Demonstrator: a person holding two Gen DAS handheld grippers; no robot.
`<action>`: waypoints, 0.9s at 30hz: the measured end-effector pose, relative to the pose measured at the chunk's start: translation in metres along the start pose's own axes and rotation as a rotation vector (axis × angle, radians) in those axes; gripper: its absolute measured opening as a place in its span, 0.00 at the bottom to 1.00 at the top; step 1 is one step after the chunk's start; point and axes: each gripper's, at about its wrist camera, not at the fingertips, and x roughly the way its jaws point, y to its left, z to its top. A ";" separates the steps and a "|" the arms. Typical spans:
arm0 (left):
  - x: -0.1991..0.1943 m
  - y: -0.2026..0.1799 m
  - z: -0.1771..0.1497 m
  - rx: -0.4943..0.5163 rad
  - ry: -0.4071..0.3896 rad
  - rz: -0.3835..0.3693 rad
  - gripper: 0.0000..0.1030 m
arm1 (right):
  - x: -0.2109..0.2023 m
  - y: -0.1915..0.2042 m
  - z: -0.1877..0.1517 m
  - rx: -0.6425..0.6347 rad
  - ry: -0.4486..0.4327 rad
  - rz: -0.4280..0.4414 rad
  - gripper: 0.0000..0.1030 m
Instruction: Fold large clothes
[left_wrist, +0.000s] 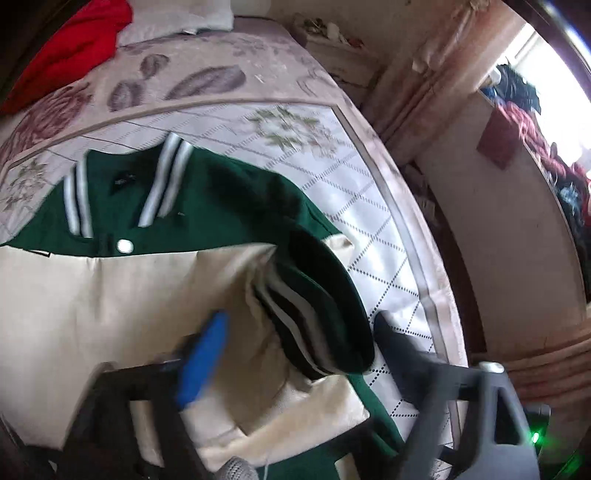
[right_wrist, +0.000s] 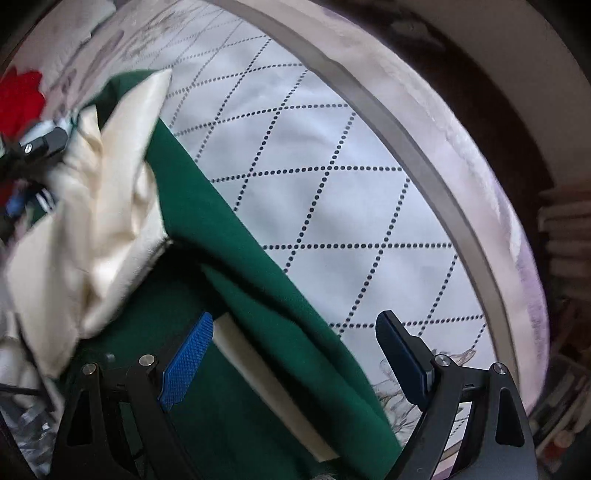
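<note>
Tools first: your left tool (left_wrist: 295, 343) stands with its jaws apart, the blue pad over the cream sleeve (left_wrist: 122, 314) and the dark finger out past the striped cuff (left_wrist: 314, 325), so the cuff sits in the gap with nothing pressing on it. Your right tool (right_wrist: 295, 354) is also wide apart, pointing down over the green hem edge (right_wrist: 280, 332) of the jacket (left_wrist: 207, 199), with one finger over the fabric and the other over the bedspread (right_wrist: 332, 184); it grips nothing.

The jacket lies front-up on the bed, collar (left_wrist: 166, 177) toward the far end, with the cream sleeve folded across the chest just below the snap button (left_wrist: 124, 245). A red garment (left_wrist: 70, 48) sits well apart at the head of the bed (leave it out of this).

Risks, as I judge them: the sleeve looks loosely laid and puffy, so it may slide or spring back if you drag a finger through it. When you close the right tool on the side edge, you could pinch the bedspread along with the jacket, since one finger hangs over bare quilt. Catching only the top layer would pull the fold crooked, and both views are blurred, so settle before closing.
</note>
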 end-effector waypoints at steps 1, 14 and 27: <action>-0.015 0.009 0.000 -0.022 -0.027 0.011 0.81 | -0.004 -0.004 0.002 0.025 0.005 0.031 0.89; -0.093 0.267 -0.058 -0.508 -0.094 0.502 0.82 | -0.024 0.104 0.080 -0.032 -0.135 0.276 0.89; -0.043 0.344 -0.056 -0.537 0.004 0.500 0.85 | 0.037 0.130 0.113 0.100 0.041 0.212 0.09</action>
